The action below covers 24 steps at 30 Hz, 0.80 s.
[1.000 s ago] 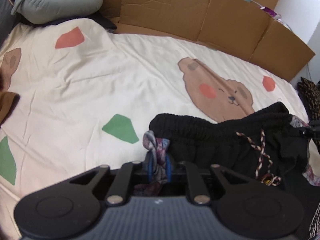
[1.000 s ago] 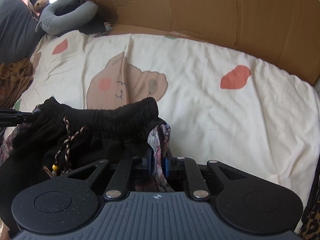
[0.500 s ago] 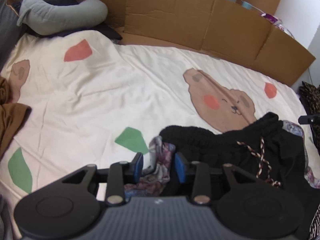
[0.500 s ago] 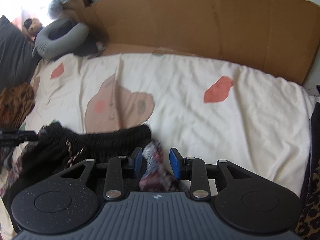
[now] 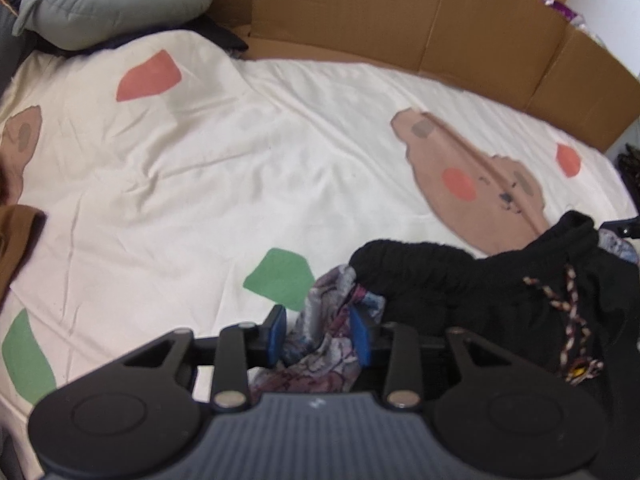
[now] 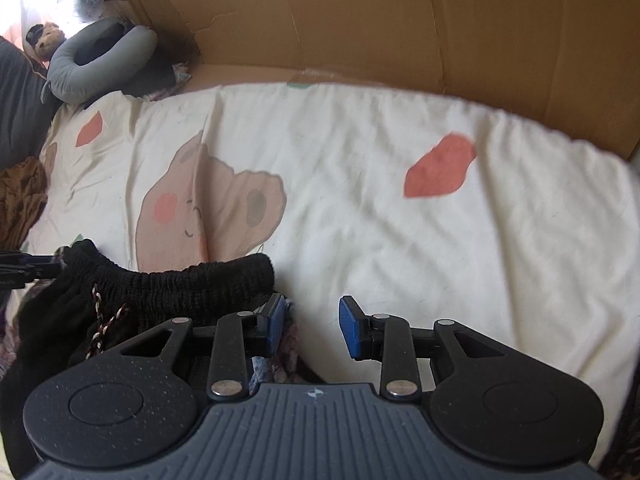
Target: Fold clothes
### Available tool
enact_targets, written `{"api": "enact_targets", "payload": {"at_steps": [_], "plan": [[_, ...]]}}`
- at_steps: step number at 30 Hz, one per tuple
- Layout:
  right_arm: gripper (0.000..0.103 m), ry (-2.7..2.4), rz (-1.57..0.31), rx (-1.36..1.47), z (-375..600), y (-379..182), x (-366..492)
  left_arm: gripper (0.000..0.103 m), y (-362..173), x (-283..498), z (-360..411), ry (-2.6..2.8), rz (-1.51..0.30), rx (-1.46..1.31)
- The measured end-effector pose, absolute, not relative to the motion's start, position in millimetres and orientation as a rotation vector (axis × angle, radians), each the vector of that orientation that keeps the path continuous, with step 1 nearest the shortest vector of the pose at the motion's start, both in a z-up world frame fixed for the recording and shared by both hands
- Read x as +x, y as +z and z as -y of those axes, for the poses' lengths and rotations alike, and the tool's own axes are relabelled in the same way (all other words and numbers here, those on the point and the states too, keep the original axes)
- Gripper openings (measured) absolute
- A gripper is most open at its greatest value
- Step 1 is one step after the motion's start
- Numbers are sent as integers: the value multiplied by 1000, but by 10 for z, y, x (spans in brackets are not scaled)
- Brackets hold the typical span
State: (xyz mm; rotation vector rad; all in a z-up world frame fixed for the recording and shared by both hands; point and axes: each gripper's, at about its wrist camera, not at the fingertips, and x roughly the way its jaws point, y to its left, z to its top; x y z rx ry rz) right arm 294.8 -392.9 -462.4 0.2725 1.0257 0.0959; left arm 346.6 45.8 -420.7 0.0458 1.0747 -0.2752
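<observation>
Both grippers released since a second ago — left gripper [image 5: 318, 334], right gripper [image 6: 312, 326] spread; ribbed black waistband [image 5: 412, 268] slack.

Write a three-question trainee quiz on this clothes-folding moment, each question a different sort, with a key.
1. True or false: the right tongs are shut on the black waistband.
2. Which colour is the sheet patch just ahead of the left tongs? A red, B green, C blue.
3. Fill in: between the open left tongs' blue pads lies the ___ fabric.

Key: 1 false, they are open and empty. 2 B. 3 patterned.
</observation>
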Motion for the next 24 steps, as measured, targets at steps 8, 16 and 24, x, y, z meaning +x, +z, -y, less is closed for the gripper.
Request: {"api": "enact_targets", "payload": {"at_steps": [8,16,24], "plan": [[37,149,-1056,236,3797,-4752,2976,40,-4226,3492,-482,-295,-1086,47],[37,203,-1072,133,3646,-4790,2991,42,-4243,3553,-474,-335,-1083,66],[37,271,-1069,23,3498,-4804,2999,50,-4321,3669,-483,-381,-1101,88]]}}
